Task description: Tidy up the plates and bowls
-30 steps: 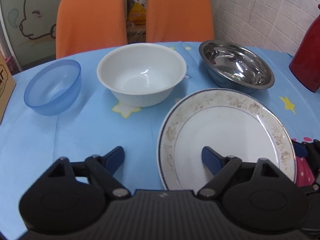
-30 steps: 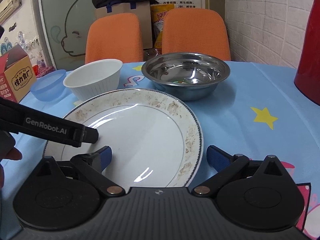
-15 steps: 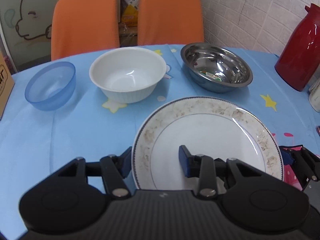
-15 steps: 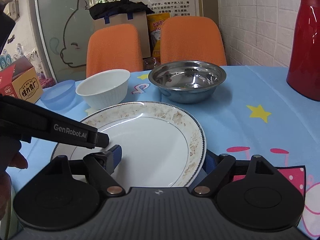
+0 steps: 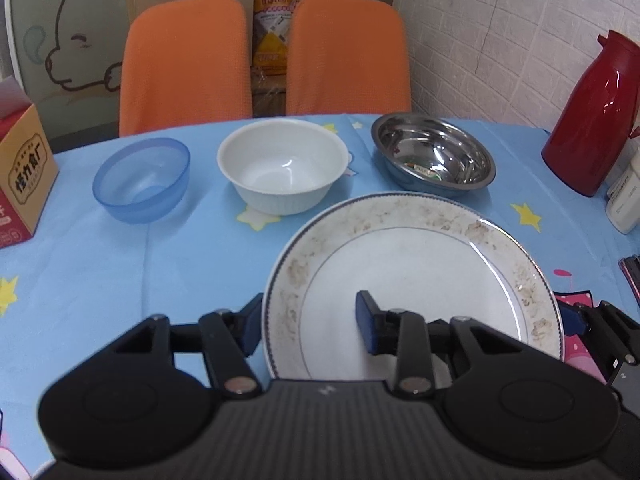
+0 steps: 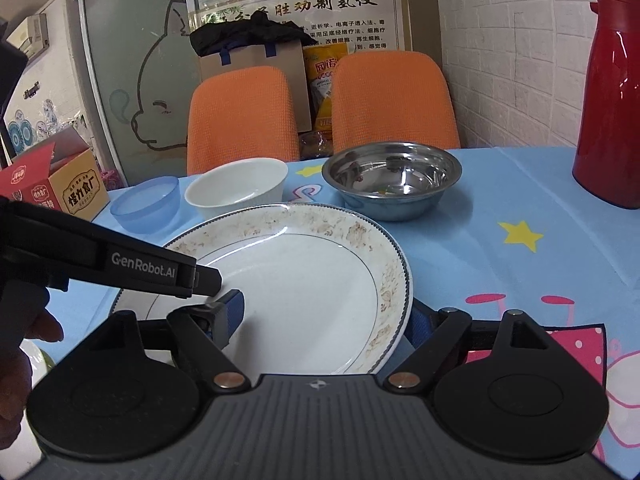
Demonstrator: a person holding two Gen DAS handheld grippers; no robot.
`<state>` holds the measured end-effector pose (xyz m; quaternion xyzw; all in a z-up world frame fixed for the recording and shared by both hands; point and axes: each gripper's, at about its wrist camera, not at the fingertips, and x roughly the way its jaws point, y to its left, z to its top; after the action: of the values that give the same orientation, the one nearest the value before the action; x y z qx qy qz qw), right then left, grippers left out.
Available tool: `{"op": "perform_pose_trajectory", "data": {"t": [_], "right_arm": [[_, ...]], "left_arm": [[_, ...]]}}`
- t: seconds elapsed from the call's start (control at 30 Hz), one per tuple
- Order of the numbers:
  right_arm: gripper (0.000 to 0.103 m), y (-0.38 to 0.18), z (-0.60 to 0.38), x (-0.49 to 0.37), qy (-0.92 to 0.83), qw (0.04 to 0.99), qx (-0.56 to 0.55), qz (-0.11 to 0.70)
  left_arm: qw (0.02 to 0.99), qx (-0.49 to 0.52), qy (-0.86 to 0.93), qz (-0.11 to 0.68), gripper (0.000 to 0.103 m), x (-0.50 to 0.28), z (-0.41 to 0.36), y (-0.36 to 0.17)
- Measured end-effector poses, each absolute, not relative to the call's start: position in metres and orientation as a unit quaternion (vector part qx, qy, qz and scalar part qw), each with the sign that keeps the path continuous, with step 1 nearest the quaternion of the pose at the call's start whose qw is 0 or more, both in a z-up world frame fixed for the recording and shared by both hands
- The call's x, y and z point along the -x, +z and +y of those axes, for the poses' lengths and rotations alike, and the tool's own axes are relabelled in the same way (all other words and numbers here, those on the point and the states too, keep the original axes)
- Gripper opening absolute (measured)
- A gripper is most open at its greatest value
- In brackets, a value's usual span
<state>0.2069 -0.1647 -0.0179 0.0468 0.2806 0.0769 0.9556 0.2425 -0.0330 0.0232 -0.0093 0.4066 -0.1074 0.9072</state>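
Two hand-held claws gripped one large white plate [image 5: 416, 280] with a brown-patterned rim, raised just above the blue desk [image 5: 120, 264]. The left claw [image 5: 310, 322] had just closed onto its left rim; the right claw [image 6: 326, 314] was clamped on its right rim. Beyond sat a blue bowl [image 5: 142, 178], a white bowl [image 5: 282, 170] and a steel bowl [image 5: 434, 156]. The lift seemed underway; next, likely, a level carry to a stacking place.

Sat behind the round table [image 5: 100, 264] with its blue star-printed cloth — two orange chairs [image 5: 184, 64], side by side. Stood to the right, a white brick wall [image 6: 516, 60]; to the left, a frosted glass panel [image 6: 132, 80] bearing a cartoon outline — and a poster [image 6: 296, 4] between.
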Motion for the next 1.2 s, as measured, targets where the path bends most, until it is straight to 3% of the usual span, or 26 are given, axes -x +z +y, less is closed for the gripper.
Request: {"op": "perform_pose_trajectory", "data": {"t": [0.37, 0.73, 1.07, 1.2], "right_arm": [[0.103, 0.011, -0.113, -0.146, 0.113, 0.962, -0.032, 0.246], [0.103, 0.006, -0.038, -0.09, 0.187, 0.95, -0.009, 0.249], [0.103, -0.019, -0.011, -0.073, 0.205, 0.939, 0.01, 0.276], [0.103, -0.027, -0.012, -0.079, 0.205, 0.936, 0.01, 0.287]], "left_arm": [[0.924, 0.024, -0.068, 0.376, 0.033, -0.16, 0.034, 0.052], [0.924, 0.068, 0.004, 0.376, 0.034, -0.073, 0.118, 0.032], [0.917, 0.083, 0.011, 0.39, 0.034, -0.062, 0.132, 0.003], [0.921, 0.082, 0.008, 0.382, 0.042, -0.064, 0.13, 0.0]]}}
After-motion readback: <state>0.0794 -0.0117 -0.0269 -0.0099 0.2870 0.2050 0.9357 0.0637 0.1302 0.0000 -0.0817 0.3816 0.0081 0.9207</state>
